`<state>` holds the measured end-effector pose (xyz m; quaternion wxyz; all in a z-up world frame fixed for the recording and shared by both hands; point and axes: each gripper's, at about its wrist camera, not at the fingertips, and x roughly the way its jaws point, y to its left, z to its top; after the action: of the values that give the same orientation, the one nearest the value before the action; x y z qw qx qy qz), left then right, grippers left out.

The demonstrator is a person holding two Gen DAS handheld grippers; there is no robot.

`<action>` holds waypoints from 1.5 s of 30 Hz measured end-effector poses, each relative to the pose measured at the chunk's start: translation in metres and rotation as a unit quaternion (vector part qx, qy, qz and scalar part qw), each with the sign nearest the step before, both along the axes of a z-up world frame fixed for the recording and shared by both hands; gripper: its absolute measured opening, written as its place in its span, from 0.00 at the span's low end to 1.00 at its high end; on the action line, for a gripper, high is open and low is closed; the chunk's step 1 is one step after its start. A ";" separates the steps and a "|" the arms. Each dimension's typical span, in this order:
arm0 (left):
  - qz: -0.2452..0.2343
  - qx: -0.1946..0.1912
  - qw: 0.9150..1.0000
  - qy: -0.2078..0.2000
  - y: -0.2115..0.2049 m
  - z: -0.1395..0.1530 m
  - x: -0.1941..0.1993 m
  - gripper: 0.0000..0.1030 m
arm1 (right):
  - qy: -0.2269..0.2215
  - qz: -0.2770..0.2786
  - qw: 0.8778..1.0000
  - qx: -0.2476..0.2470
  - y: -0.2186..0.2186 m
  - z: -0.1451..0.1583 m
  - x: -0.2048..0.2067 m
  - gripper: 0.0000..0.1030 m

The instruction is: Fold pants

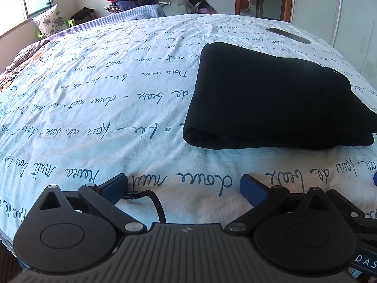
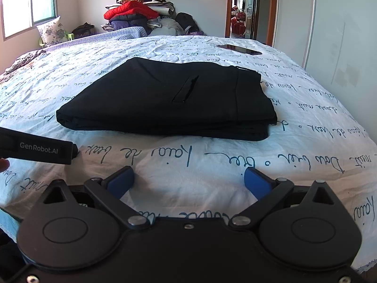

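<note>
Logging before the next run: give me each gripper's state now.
Left gripper: open, holding nothing, short of the folded pants.
Right gripper: open, holding nothing, above the bedspread.

Pants folded flat on the bed, right gripper hanging back

The black pants (image 2: 169, 101) sit in a neat stacked rectangle on the bed (image 2: 212, 165), pocket slit facing up. The right gripper (image 2: 188, 179) is just short of the near edge, blue fingers (image 2: 121, 180) spread wide, nothing between them. A black strap (image 2: 37, 149) pokes in from the left. A phone (image 2: 239, 49) lies past the pants, and clothes (image 2: 139, 9) are piled behind the bed.
</note>
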<state>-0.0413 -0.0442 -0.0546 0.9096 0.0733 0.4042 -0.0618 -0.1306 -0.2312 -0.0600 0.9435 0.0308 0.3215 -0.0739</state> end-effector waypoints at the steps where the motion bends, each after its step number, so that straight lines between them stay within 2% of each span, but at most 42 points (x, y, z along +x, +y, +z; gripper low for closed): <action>1: 0.000 0.000 1.000 0.000 0.000 0.000 0.000 1.00 | 0.000 0.000 1.000 0.000 0.000 0.000 0.000 0.98; 6: 0.001 -0.002 1.000 0.001 0.000 0.000 -0.001 1.00 | 0.002 -0.001 1.000 0.002 0.000 0.002 -0.001 0.98; 12: 0.003 -0.007 1.000 0.000 0.002 0.004 -0.004 1.00 | -0.019 -0.008 0.999 0.030 -0.007 0.011 -0.010 0.98; 17: 0.004 -0.009 1.000 0.001 0.004 0.007 -0.005 0.99 | -0.024 -0.007 1.000 0.019 -0.006 0.016 -0.010 0.98; 45: 0.005 -0.006 1.000 0.001 0.008 0.009 -0.006 0.99 | -0.020 -0.004 1.000 0.022 -0.006 0.015 -0.008 0.98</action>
<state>-0.0472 -0.0358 -0.0460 0.9101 0.0660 0.4047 -0.0594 -0.1390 -0.2376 -0.0450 0.9487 0.0538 0.3038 -0.0695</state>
